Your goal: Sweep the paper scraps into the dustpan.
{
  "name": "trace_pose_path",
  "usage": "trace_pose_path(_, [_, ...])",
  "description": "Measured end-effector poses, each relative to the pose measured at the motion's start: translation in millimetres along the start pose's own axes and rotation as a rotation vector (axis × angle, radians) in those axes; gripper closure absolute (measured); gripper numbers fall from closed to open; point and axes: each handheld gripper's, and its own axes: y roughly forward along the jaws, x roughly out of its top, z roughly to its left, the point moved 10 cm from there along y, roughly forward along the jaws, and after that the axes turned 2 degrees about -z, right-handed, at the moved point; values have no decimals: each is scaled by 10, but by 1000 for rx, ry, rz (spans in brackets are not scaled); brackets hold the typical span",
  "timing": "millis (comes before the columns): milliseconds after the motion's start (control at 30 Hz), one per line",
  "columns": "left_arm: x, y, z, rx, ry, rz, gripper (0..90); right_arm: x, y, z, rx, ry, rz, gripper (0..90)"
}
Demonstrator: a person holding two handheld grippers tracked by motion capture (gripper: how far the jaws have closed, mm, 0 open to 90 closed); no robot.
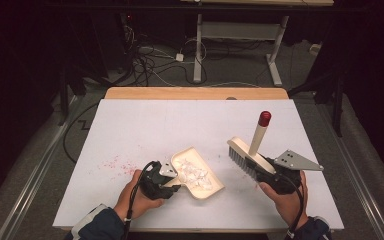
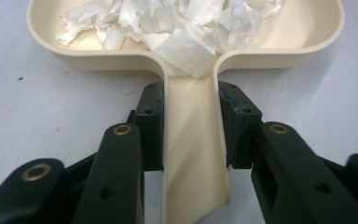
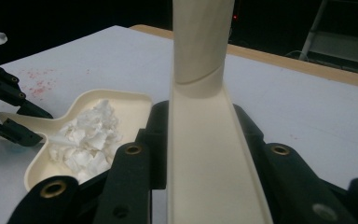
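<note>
The white table (image 1: pixel 130 125) is carrying everything you are working with. Your left gripper (image 2: pixel 191 135) is clamping its jaws on the handle of the cream dustpan (image 1: pixel 207 187), which is lying flat on the table, filled with torn white paper scraps (image 1: pixel 192 172). Your right gripper (image 3: pixel 200 154) is pinching the back of the brush (image 1: pixel 245 152), holding it raised just right of the dustpan.

Bench (image 1: pixel 130 125): dustpan (image 1: pixel 207 186) at centre-front w/ paper scraps (image 1: pixel 192 172) in it, brush (image 1: pixel 247 155) to its right, apart, speck scatter (image 1: pixel 115 164) on the bench left of dustpan, floor cables (image 1: pixel 155 65) behind the bench.
</note>
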Motion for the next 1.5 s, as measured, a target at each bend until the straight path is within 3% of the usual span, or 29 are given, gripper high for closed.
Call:
trace_pose_path(267, [-65, -97, 135, 28, -33, -10, 636, -19, 4, -22, 3, -9, 15, 673])
trace_pose_path(867, [-355, -327, 550, 103, -151, -26, 636, -118, -54, -93, 36, -16, 77, 673])
trace_pose_path(1200, [-582, -474, 777, 150, -231, -43, 636, -161, -77, -40, 89, -21, 112, 673])
trace_pose_path(1500, [-713, -550, 888, 178, -279, -52, 636, -194, -52, 87, 149, -23, 150, 672])
